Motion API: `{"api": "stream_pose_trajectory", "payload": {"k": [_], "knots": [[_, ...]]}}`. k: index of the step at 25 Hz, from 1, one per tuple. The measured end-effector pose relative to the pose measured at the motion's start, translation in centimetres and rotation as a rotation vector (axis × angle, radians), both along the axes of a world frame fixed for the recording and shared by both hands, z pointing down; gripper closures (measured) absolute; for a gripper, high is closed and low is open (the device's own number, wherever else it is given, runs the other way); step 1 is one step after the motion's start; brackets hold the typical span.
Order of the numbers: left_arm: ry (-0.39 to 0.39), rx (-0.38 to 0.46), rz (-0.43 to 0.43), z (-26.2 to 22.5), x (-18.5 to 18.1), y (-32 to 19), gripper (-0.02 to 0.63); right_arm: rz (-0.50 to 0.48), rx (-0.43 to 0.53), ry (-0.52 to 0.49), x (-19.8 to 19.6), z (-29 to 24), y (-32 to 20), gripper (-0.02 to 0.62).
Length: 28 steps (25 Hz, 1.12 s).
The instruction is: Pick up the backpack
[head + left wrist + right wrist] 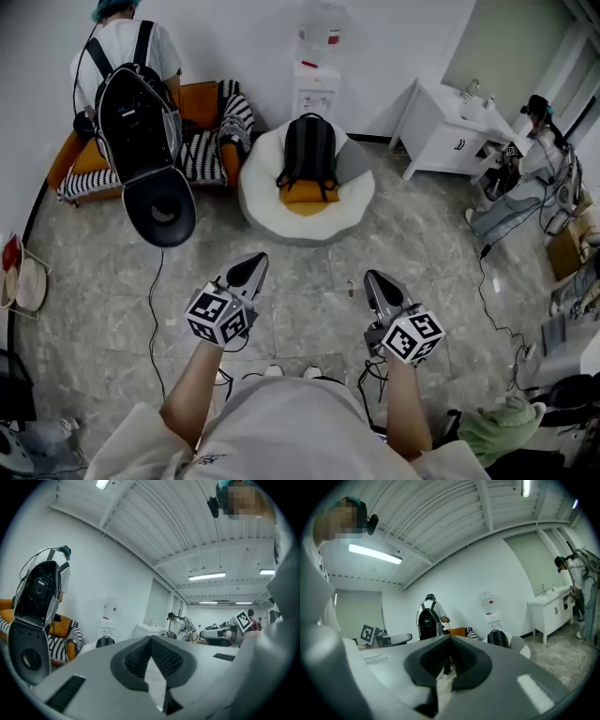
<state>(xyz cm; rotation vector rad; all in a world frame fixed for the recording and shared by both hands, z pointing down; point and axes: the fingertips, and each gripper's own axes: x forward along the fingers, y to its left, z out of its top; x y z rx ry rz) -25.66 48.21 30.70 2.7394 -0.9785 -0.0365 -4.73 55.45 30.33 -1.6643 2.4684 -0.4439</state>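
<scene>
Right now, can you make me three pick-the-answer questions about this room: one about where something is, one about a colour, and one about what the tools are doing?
1. Where is the backpack?
A) on the white beanbag chair
B) on the floor
C) on the sofa

2. What colour is the cushion under it?
A) blue
B) orange
C) green

3. How are the left tool and the right tool?
A) both wide open
B) holding the backpack
C) both shut and empty

Answers:
1 A, it sits propped in the chair's hollow.
2 B, orange shows just below the straps.
3 C, each tool's jaws meet with nothing between them, well short of the backpack.
</scene>
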Motion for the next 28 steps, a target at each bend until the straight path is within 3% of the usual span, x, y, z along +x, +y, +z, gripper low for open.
{"api": "stream_pose_trajectory", "payload": {"k": [11,16,28], "knots": [[0.025,0.016,0.01,0.5,-2.7,-3.0,0.609,0.041,0.011,0.078,-3.1,0.8,-3.4,0.592],[-0.002,0.026,0.012,0.8,-3.7,-4.2,0.607,0.05,0.01,0.082,-3.6,0.7,-4.7,0.592],[-0.034,0.007,-0.004,1.9,-1.6,-9.0,0.609,0.046,-0.003,0.064,-0.9,1.4,-10.3,0.592]]}}
